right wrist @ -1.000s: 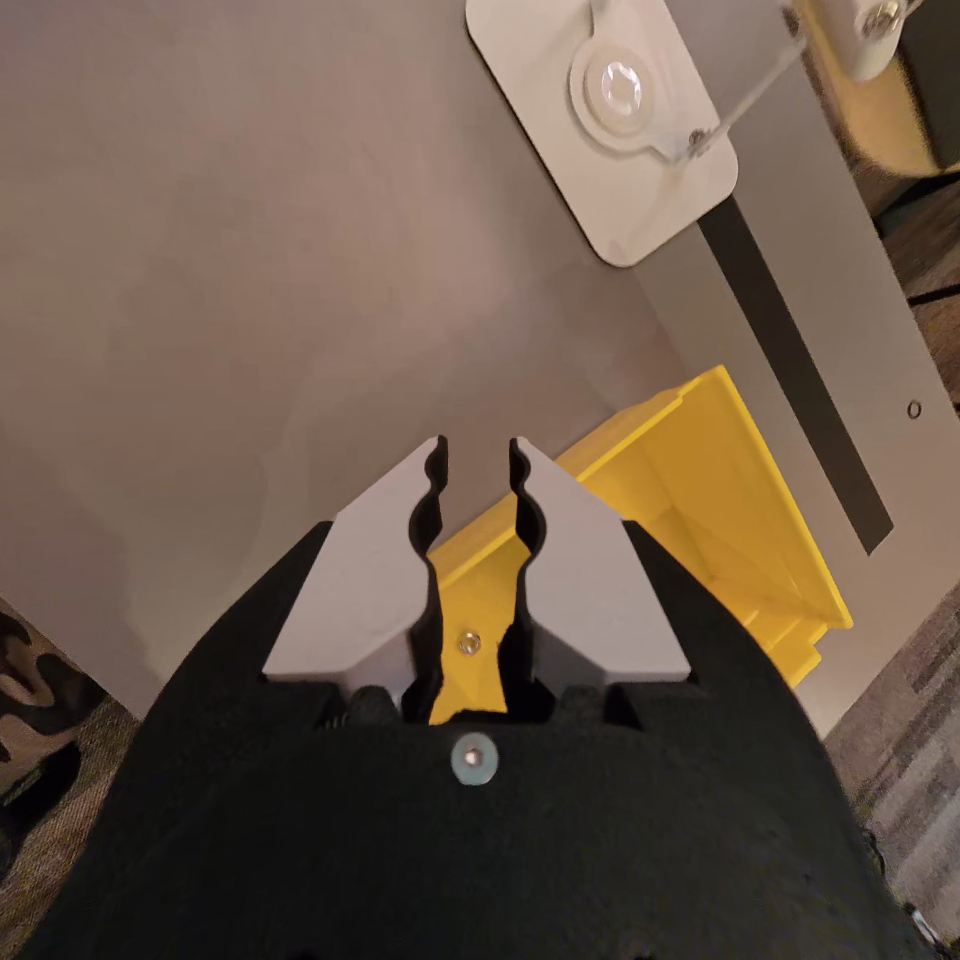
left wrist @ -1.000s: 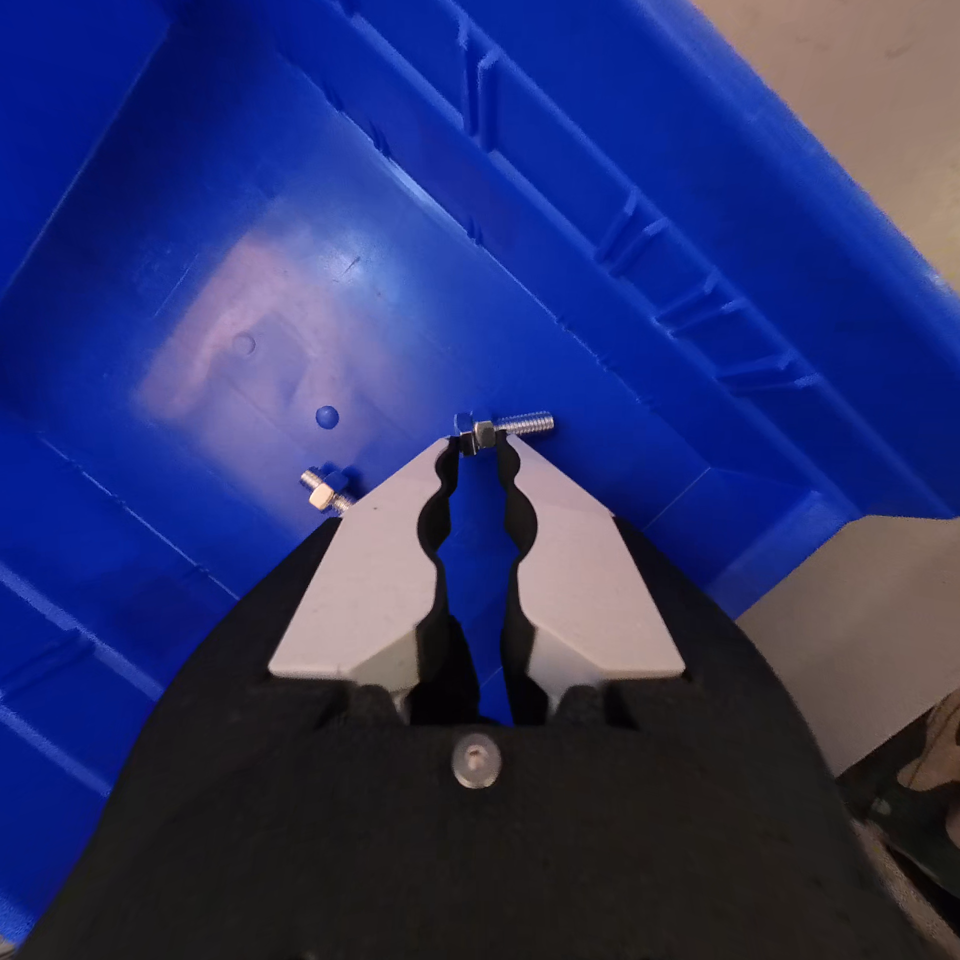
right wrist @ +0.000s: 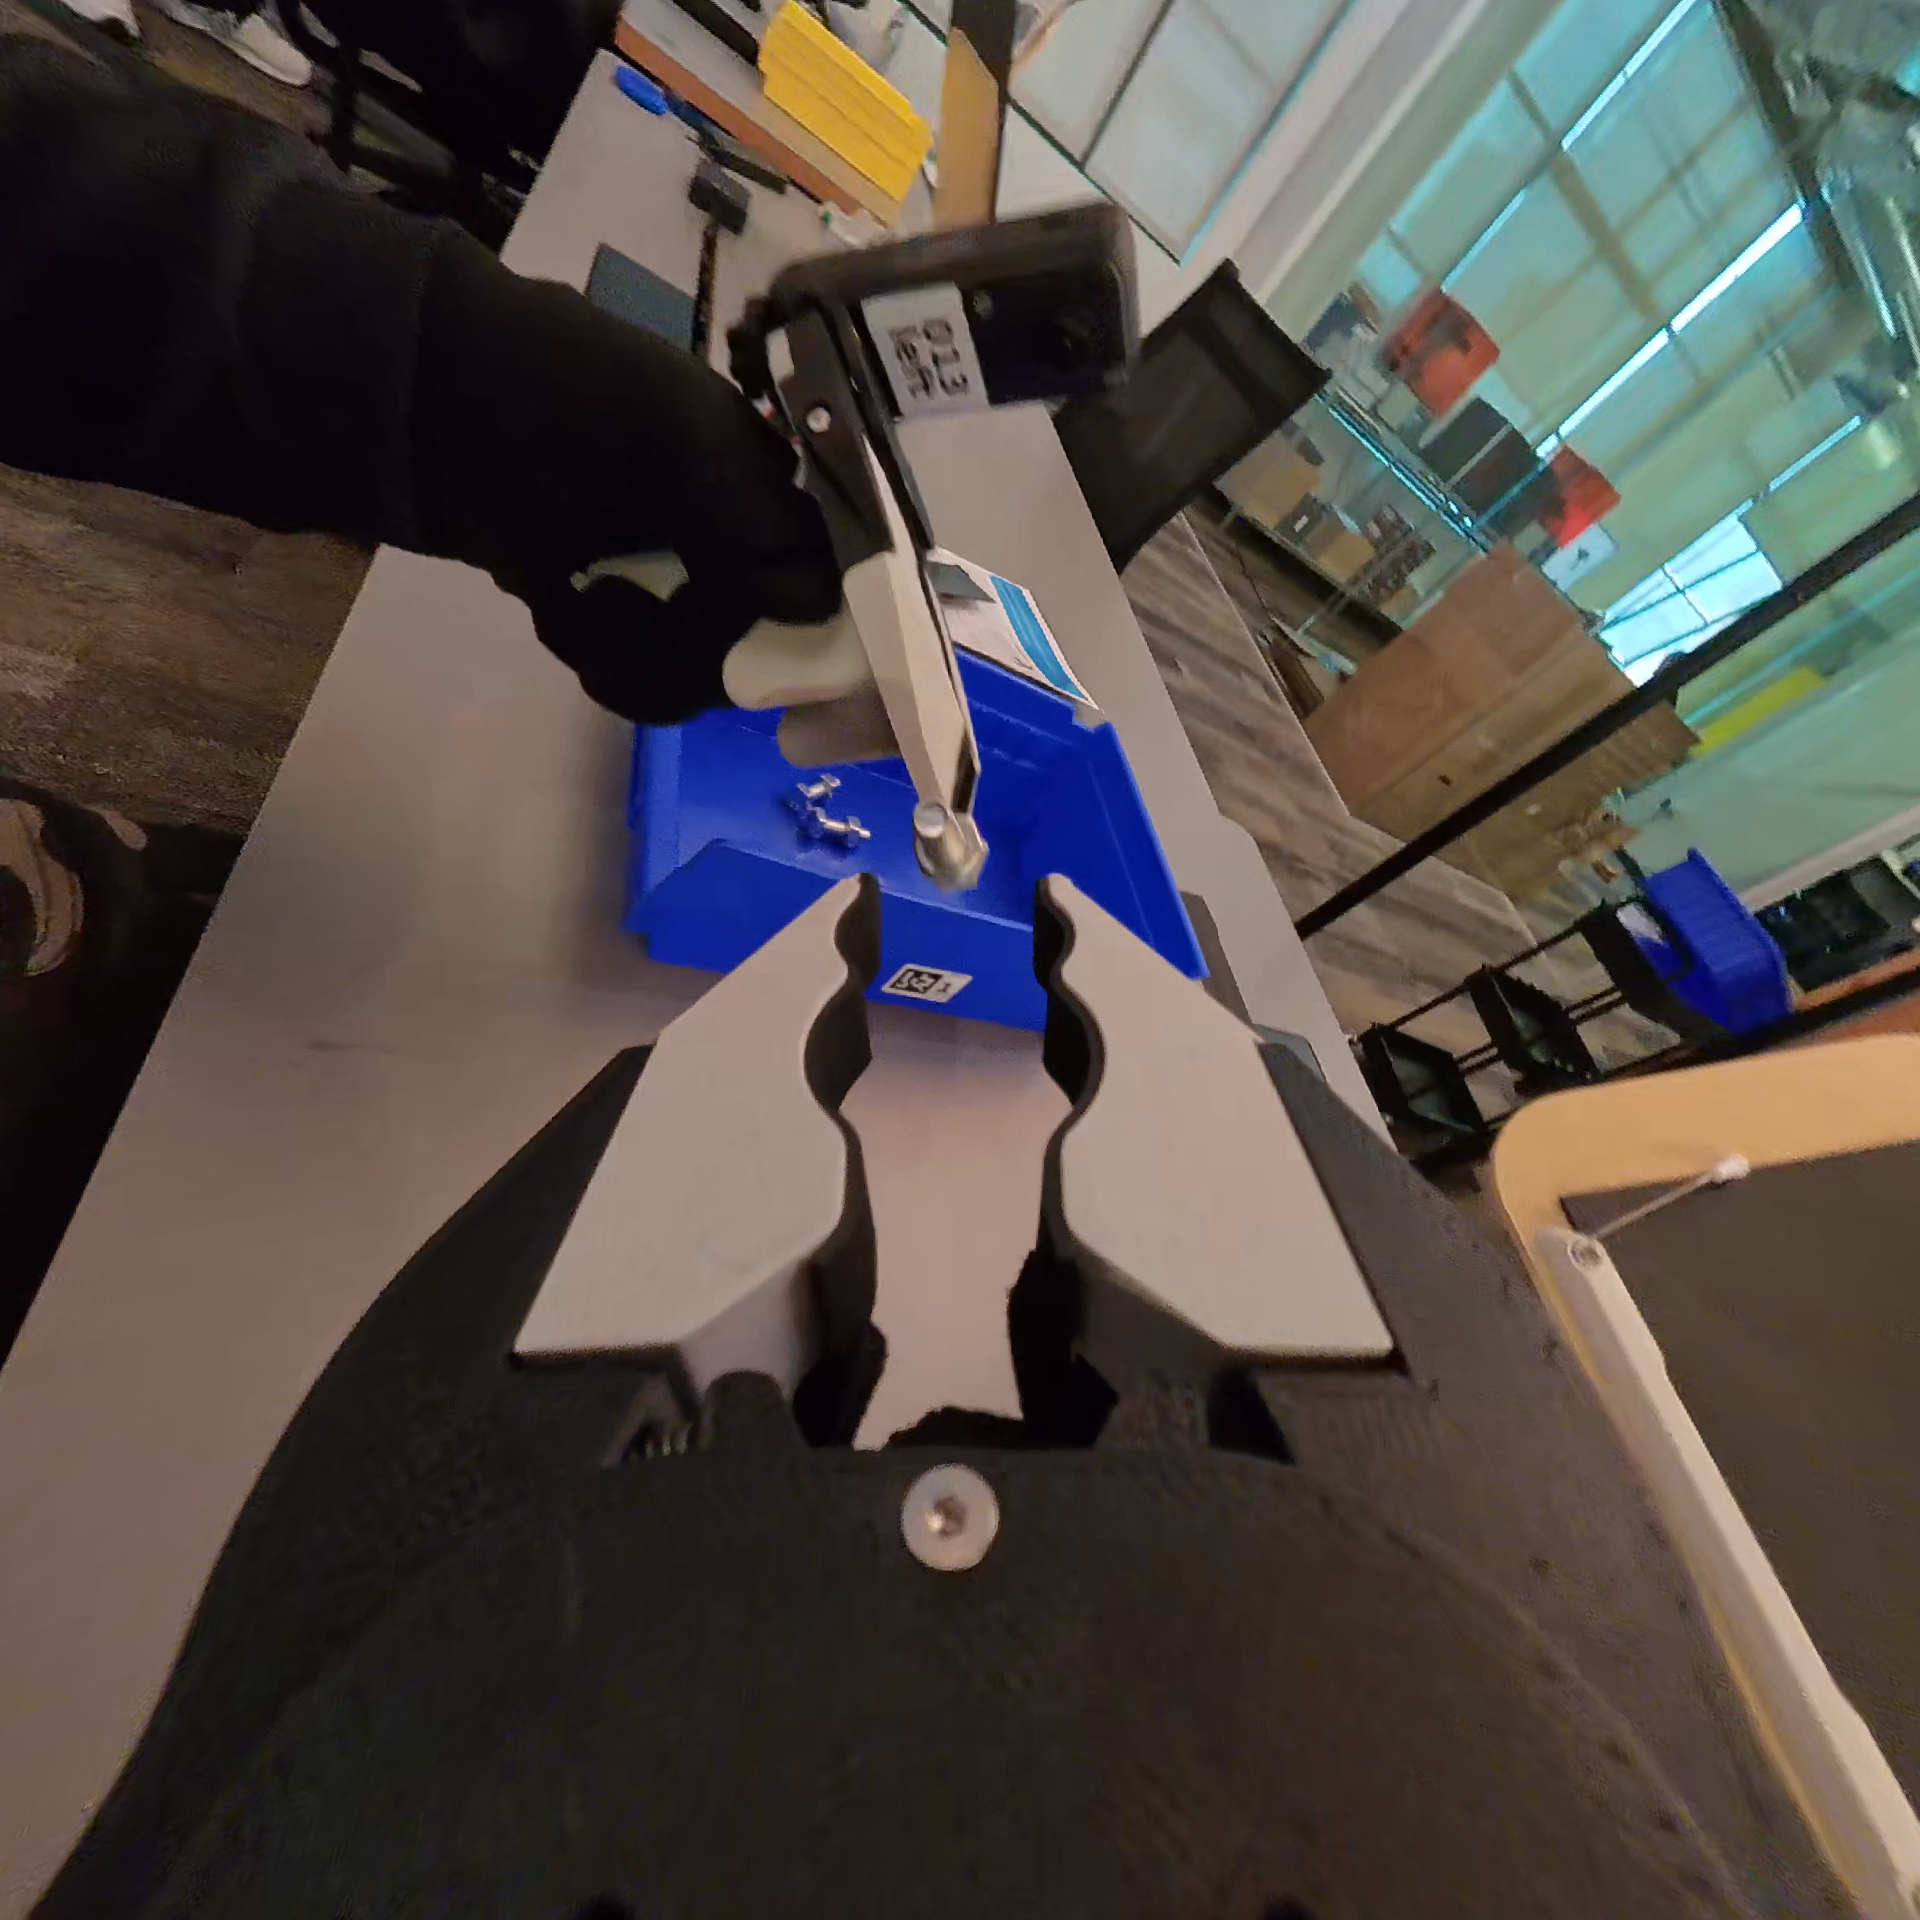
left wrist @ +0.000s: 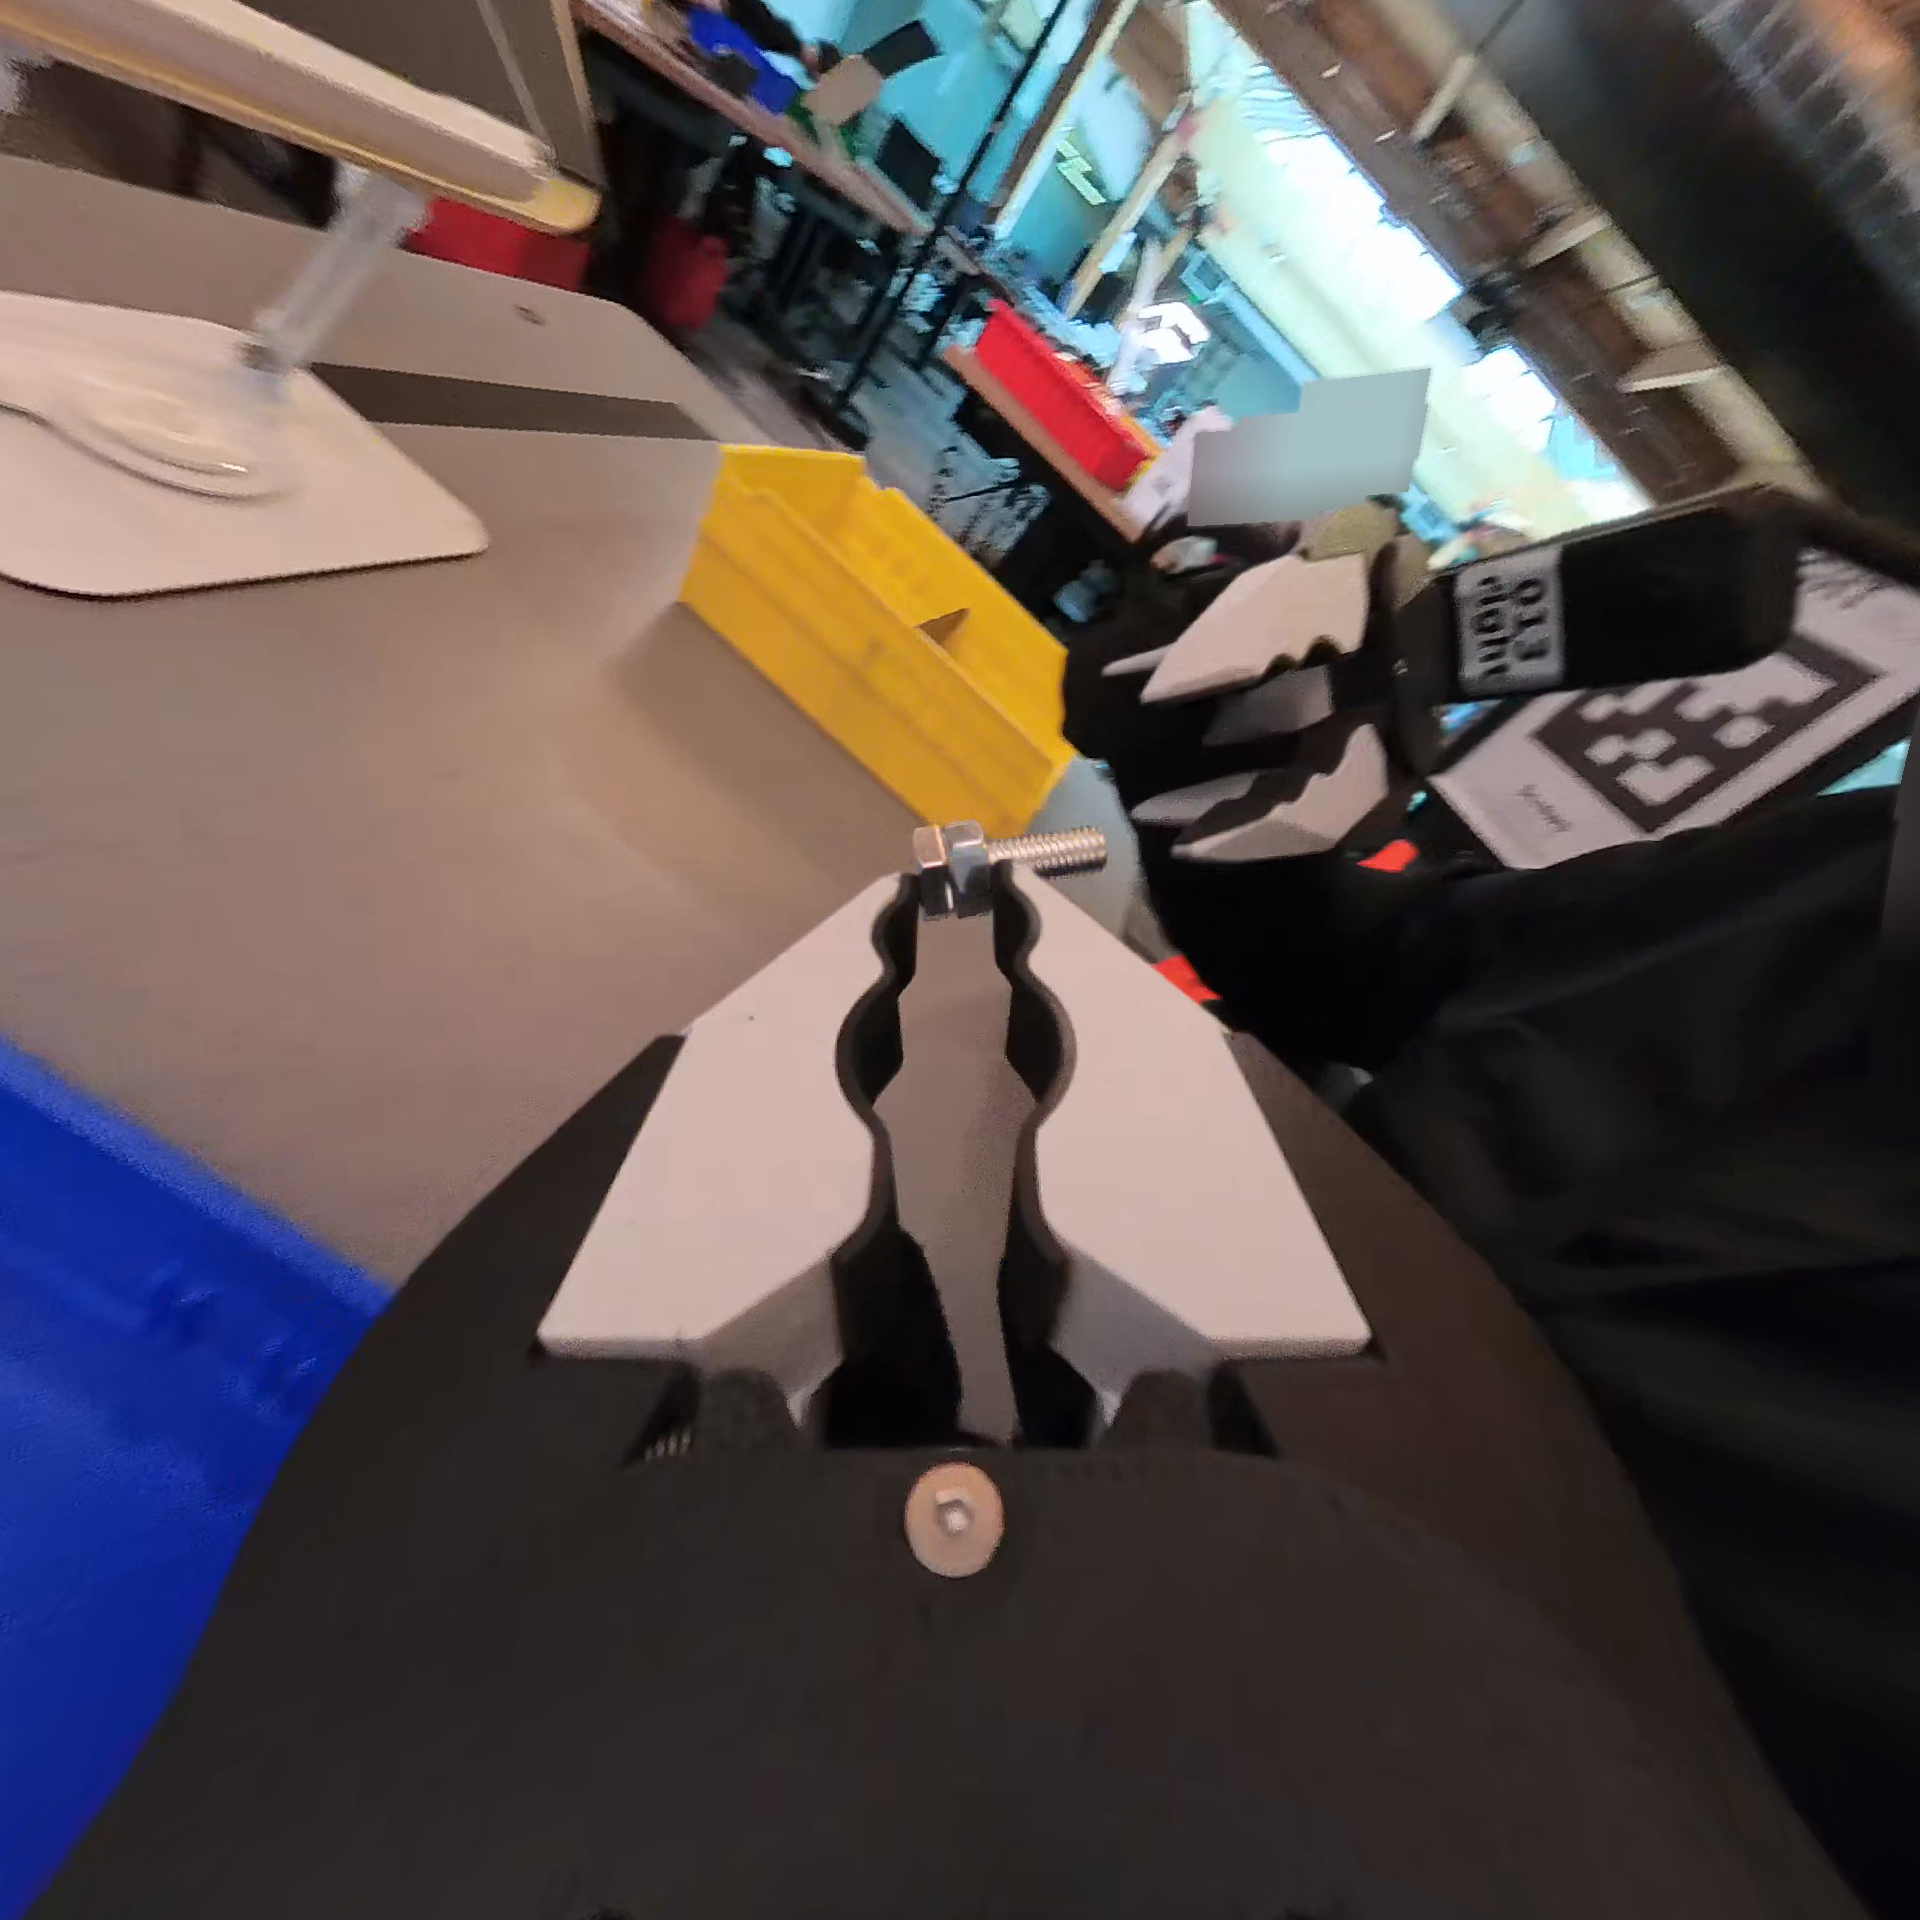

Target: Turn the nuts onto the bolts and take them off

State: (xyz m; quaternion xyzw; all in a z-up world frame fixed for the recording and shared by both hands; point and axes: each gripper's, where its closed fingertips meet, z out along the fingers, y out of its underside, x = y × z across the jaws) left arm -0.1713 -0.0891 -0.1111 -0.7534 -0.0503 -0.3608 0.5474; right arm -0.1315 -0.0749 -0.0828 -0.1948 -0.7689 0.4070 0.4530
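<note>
My left gripper is shut on a silver bolt with a nut at its head end. The thread sticks out to the right, level, above the grey table. In the right wrist view the left gripper, held by a black-gloved hand, hangs over the blue bin, with the bolt pointing at me. My right gripper is open and empty, just short of that bolt. It also shows in the left wrist view, to the right of the bolt. A few more bolts lie in the blue bin.
A yellow bin stands on the table beyond the bolt. A white stand base with a clear post is at the far left. The blue bin's edge is at lower left. A wood-framed board is at right. The left gripper's tips are roughly 6 cm from the right gripper's.
My left gripper has lifted the bolt out of the blue bin and turned level. My right gripper has swung away from the yellow bin to face the bolt, jaws wider.
</note>
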